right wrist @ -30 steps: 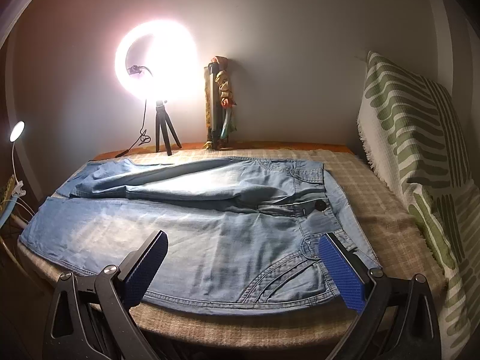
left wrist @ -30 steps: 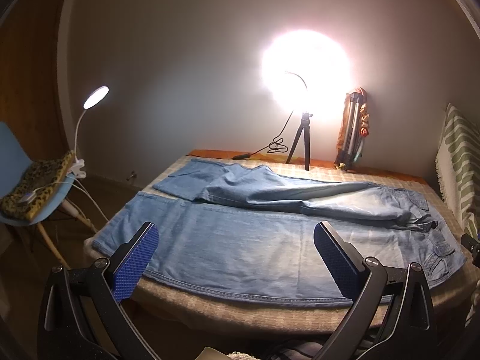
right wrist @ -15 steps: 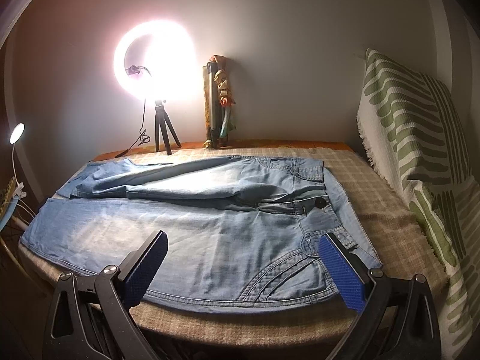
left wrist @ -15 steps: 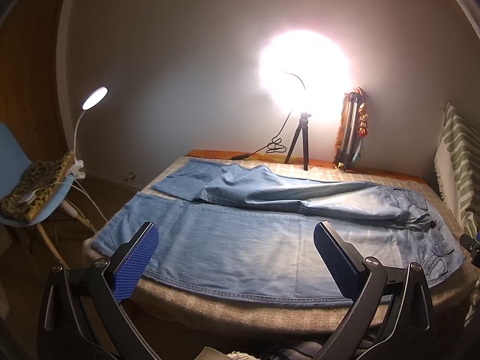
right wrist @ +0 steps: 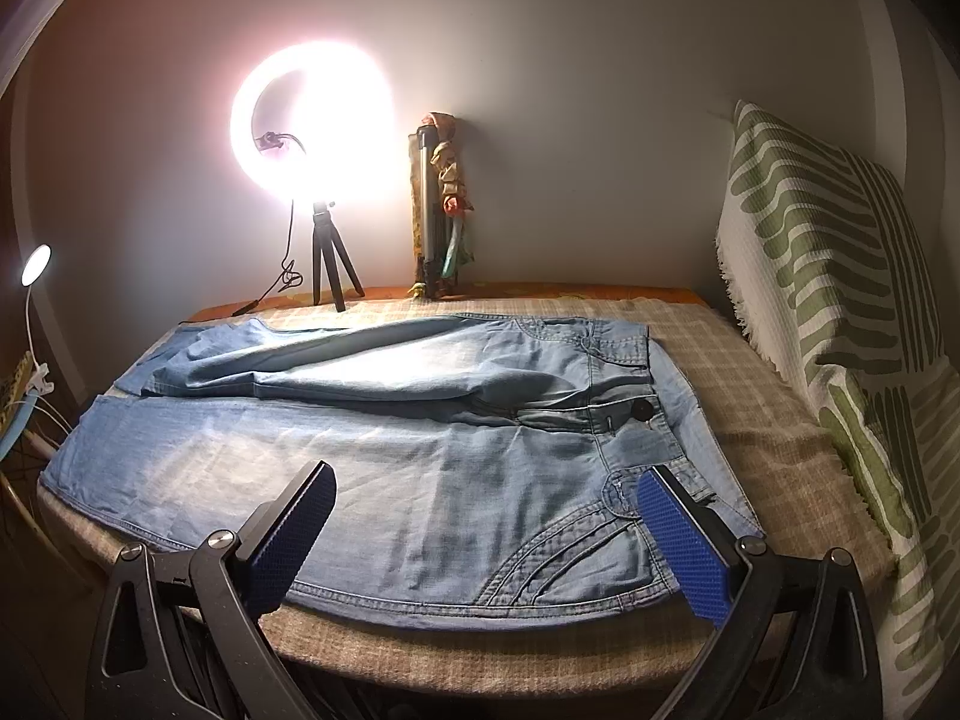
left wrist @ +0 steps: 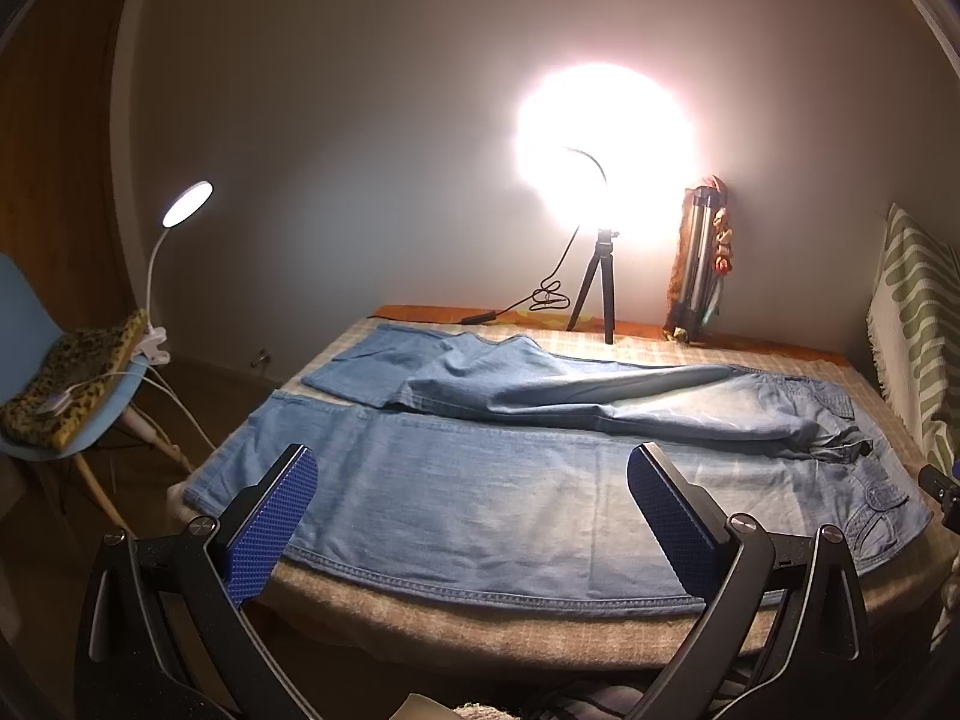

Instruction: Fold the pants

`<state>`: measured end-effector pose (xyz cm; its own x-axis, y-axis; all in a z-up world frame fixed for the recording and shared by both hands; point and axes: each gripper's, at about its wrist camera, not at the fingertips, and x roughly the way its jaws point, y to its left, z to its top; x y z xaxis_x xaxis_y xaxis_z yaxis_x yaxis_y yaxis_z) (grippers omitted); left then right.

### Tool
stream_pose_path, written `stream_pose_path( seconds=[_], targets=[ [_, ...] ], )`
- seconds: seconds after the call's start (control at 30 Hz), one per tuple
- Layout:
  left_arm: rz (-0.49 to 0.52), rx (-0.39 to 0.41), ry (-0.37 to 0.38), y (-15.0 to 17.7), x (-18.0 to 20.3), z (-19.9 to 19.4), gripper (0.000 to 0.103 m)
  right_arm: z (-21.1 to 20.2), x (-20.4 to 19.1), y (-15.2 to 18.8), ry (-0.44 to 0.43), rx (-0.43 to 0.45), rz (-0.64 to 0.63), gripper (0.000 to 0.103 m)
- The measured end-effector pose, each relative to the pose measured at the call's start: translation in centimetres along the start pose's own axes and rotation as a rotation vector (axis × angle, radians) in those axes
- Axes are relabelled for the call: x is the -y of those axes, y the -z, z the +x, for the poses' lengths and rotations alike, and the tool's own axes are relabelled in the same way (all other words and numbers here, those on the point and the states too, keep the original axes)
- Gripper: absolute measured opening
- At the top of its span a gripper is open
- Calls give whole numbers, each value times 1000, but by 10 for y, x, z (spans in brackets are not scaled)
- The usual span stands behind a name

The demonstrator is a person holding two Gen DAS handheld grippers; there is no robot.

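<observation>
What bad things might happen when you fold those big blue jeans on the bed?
The far leg of the jeans already lies twisted and rumpled, so folding over it may trap wrinkles. The ring light stands on the bed's back edge close to the cloth, and a swinging leg might knock it. Both open grippers might also pinch the blanket underneath.

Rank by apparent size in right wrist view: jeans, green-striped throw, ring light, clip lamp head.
1. jeans
2. green-striped throw
3. ring light, though glare swells it
4. clip lamp head

The throw is cut off at the frame edge, so its full size is unsure.
</observation>
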<state>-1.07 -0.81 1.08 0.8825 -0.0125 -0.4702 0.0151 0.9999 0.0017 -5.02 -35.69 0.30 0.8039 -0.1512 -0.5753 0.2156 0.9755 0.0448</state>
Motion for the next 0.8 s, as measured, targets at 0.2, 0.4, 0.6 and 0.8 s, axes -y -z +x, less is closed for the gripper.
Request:
stream_pose_path(
  seconds=[0.2, 0.4, 0.6, 0.8],
  targets=[
    [5, 0, 1, 1, 2, 1, 103, 0, 0, 1, -2, 1, 1, 102],
    [10, 2, 2, 1, 3, 1, 103, 1, -1, 0, -3, 1, 1, 102],
    [12, 2, 2, 2, 4, 0, 103, 1, -1, 0, -4, -1, 1, 102],
    [18, 10, -6, 3, 1, -3, 103, 0, -4, 1, -11, 9, -6, 102]
  ],
)
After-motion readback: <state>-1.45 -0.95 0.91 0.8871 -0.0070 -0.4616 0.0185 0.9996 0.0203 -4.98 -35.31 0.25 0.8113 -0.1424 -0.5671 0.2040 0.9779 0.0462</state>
